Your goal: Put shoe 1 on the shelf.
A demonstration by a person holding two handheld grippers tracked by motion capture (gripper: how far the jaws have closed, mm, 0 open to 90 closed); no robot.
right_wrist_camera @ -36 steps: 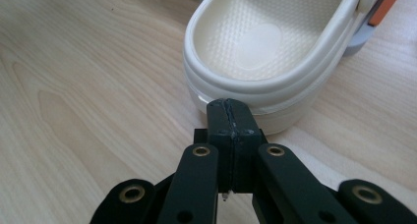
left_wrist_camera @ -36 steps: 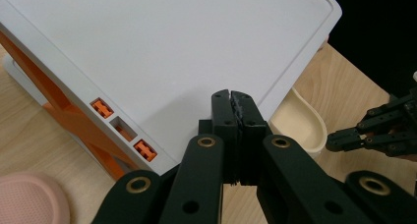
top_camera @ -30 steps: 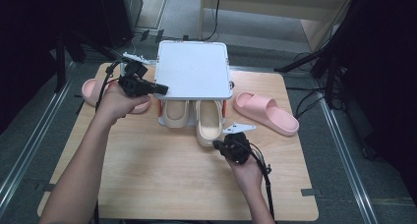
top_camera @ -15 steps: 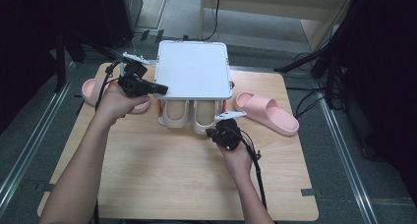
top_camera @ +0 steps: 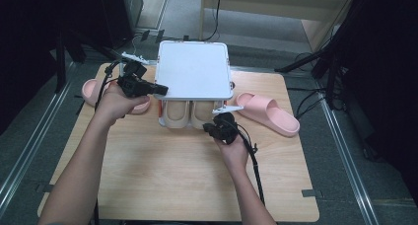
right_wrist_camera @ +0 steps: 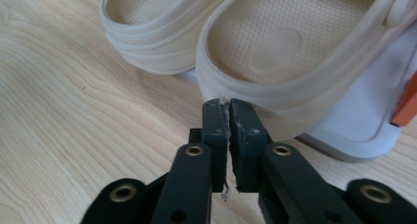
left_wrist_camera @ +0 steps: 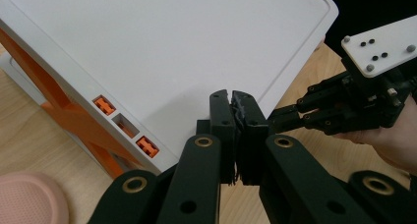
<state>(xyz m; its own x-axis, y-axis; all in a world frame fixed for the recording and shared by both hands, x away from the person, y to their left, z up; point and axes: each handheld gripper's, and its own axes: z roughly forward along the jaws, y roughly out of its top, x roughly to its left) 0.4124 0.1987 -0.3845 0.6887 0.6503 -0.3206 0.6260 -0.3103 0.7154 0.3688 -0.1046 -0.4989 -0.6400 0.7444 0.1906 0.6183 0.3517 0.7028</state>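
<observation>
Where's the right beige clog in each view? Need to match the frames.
High view: right beige clog sits centre, heel poking out from under the white shoe rack, just above the right tongs.
Left gripper view: not in it.
Right gripper view: upper right, heel rim just beyond the tips of the right tongs, left beige clog beside it.
Shared landmark: the white shoe rack, with orange fittings.
</observation>
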